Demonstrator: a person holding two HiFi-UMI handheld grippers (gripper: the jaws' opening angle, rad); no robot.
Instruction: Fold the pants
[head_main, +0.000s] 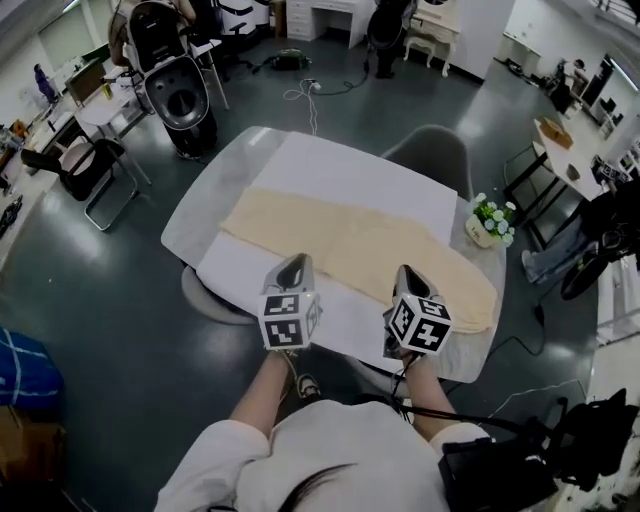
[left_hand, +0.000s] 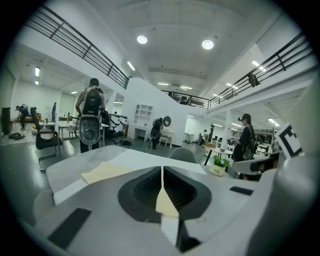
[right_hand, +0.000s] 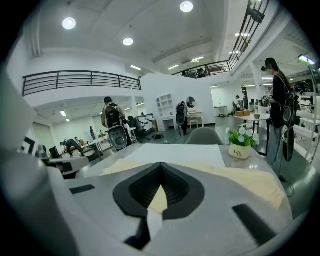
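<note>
Cream pants (head_main: 360, 245) lie flat in a long band across the white mat (head_main: 340, 170) on the table, running from the left towards the near right. My left gripper (head_main: 296, 262) hovers at the band's near edge, jaws closed tip to tip with nothing held. My right gripper (head_main: 407, 272) is over the cloth further right, also shut and empty. In the left gripper view the closed jaws (left_hand: 162, 169) show cream cloth and white mat through the gap below them, with the pants (left_hand: 102, 172) ahead on the left. In the right gripper view the jaws (right_hand: 161, 165) meet, with the pants (right_hand: 240, 177) on the right.
The grey oval table (head_main: 185, 225) has a small potted plant (head_main: 492, 222) at its right edge, also seen as the plant (right_hand: 239, 142). A grey chair (head_main: 430, 150) stands behind the table. A black seat-like device (head_main: 180, 95) and office chairs stand at the far left. A person (right_hand: 277, 100) stands at the right.
</note>
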